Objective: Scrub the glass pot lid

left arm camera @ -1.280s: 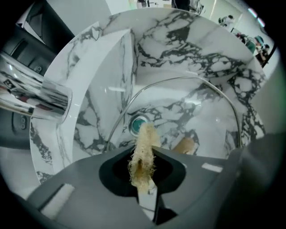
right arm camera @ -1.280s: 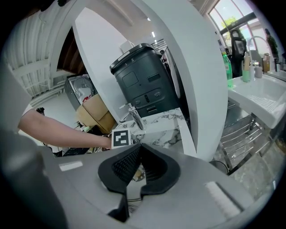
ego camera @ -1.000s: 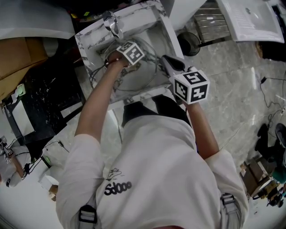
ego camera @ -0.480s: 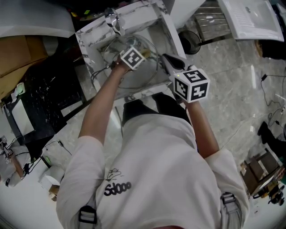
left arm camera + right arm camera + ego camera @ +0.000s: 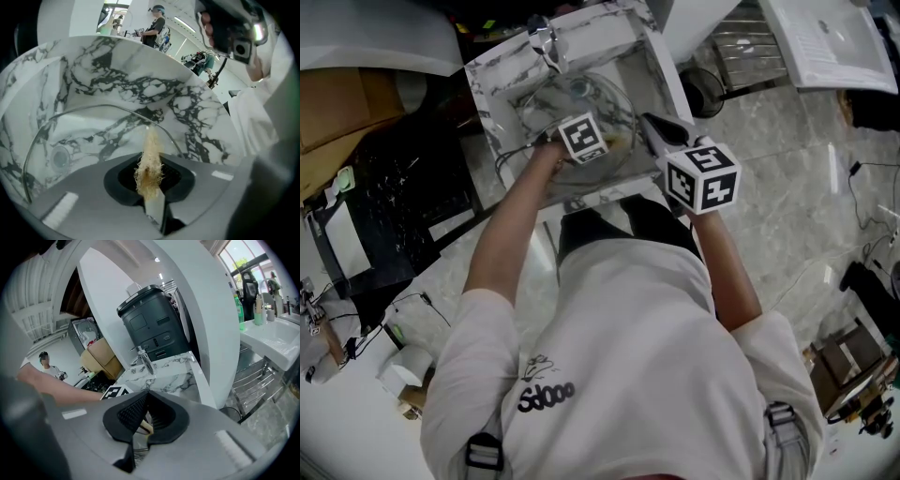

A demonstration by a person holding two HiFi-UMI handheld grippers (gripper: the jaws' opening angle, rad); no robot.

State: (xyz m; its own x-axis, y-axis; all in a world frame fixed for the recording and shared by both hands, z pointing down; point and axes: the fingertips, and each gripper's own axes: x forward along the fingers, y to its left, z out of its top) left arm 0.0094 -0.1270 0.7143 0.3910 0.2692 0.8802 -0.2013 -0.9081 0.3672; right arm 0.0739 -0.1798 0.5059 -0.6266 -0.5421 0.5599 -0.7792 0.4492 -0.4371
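The sink (image 5: 117, 61) is set into the tabletop (image 5: 591, 30), and the tap (image 5: 546, 42) stands on the tabletop's far edge, toward the left corner. The glass pot lid (image 5: 600, 89) lies inside the sink and fills most of it. The left tool (image 5: 149, 180) is over the lid's near part; the scrubber (image 5: 150, 154) between its jaws reaches the lid's rim. The right tool (image 5: 652, 129) is at the sink's right edge, its jaws on the lid's right rim. A round bin (image 5: 698, 89) stands on the floor (image 5: 787, 169) just right of the tabletop.
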